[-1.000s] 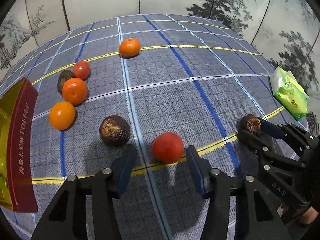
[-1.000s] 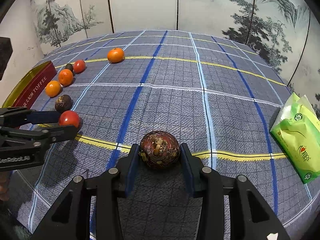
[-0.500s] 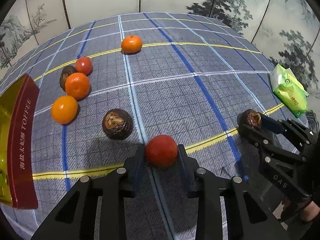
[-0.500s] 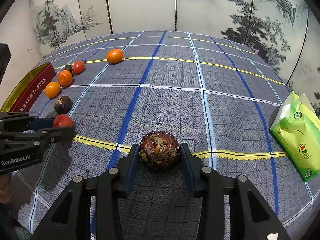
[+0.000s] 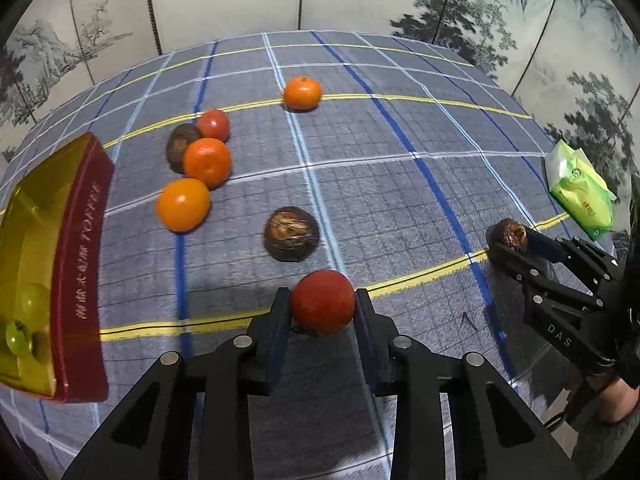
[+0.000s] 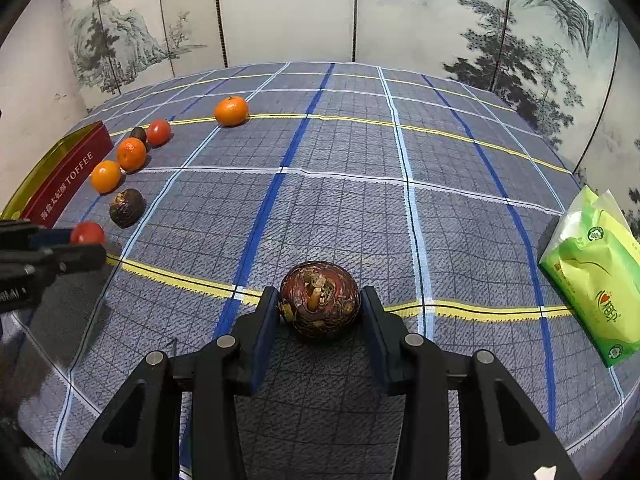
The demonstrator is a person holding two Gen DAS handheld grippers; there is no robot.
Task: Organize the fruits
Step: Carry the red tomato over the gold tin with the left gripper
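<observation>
Left tool [image 5: 322, 307] clamps a smooth round tomato [image 5: 322, 306] near the desk's [image 5: 400, 200] front edge, on woven plaid cloth. Right tool [image 6: 320, 306] pinches a wrinkled, dark passionfruit [image 6: 319, 300] at the front edge. Glossy oranges [image 5: 183, 205] lie toward the left edge beside a tin [image 5: 80, 264].

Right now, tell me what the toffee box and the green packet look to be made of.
Toffee box: probably metal tin; its gold inside is glossy and mirrors the green fruit, the red wall is smooth with printed lettering. Green packet: thin plastic film, likely a soft wipes or tissue pack; it is shiny, wrinkled and crimped at the end.
</observation>
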